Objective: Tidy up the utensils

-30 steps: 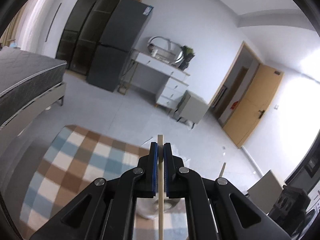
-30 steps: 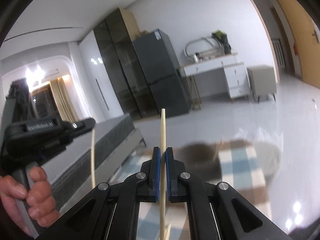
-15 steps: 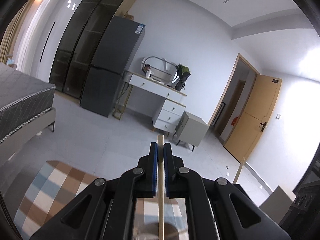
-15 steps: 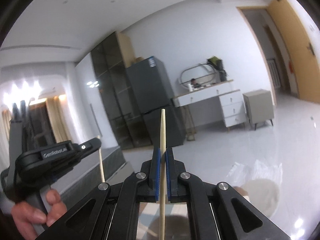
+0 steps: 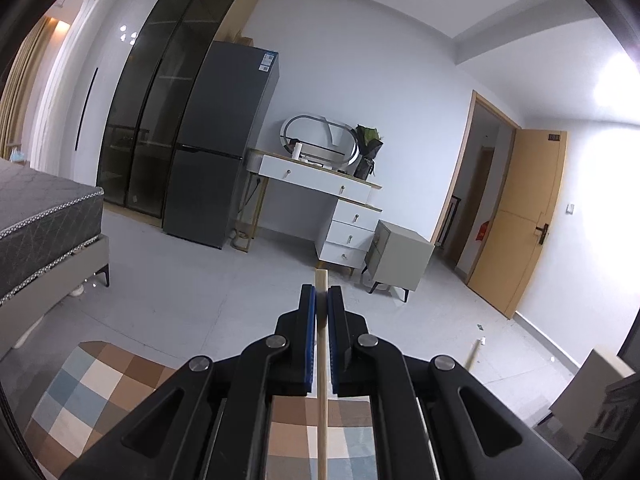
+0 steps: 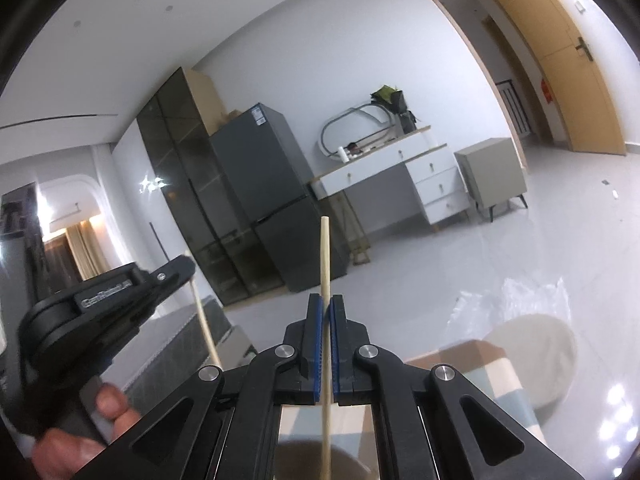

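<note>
Left wrist view: we log the left gripper [image 5: 321, 300] clamped on one pale wooden chopstick [image 5: 321, 380], the right gripper [image 6: 327, 308] on another pale wooden chopstick [image 6: 326, 264], both mid-carry; next, we judge, pairing them in a holder.

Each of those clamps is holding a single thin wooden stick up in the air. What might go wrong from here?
1. Each chopstick is pinched at one narrow spot, so it might pivot or slip from the left hand-held gripper or right hand-held gripper.
2. The left chopstick stands near the right one, so the sticks might knock together.
3. A dropped stick would likely land on the checkered rug or the floor.
</note>
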`<state>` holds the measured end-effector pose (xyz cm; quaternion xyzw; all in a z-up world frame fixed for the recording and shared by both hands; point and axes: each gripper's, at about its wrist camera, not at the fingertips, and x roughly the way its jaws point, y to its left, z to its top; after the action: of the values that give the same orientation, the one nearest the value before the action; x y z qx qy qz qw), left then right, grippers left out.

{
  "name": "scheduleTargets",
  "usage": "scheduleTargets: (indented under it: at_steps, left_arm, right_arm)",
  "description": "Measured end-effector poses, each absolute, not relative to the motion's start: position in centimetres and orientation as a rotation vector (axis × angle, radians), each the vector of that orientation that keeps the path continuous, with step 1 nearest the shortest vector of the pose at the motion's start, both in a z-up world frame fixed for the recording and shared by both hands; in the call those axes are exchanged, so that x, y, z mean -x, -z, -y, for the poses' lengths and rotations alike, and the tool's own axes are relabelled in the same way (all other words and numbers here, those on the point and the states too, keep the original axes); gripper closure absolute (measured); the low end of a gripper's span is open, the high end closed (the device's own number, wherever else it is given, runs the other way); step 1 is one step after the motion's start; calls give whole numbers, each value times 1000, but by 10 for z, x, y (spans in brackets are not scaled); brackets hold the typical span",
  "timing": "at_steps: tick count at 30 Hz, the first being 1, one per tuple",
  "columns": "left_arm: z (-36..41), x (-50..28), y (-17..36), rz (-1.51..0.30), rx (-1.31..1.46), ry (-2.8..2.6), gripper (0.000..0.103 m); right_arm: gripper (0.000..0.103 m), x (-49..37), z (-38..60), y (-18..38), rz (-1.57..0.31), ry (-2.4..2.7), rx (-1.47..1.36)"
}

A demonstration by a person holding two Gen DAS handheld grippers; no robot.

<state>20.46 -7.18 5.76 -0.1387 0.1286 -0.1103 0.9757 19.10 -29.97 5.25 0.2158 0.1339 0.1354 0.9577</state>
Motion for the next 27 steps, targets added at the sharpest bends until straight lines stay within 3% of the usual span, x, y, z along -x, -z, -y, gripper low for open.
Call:
scheduleTargets:
  at_steps: [27]
  left_arm:
    - [88,-186,-65,-293,145,250,101]
  right_arm:
    - [100,-146,288,-43,-331,-363,-304]
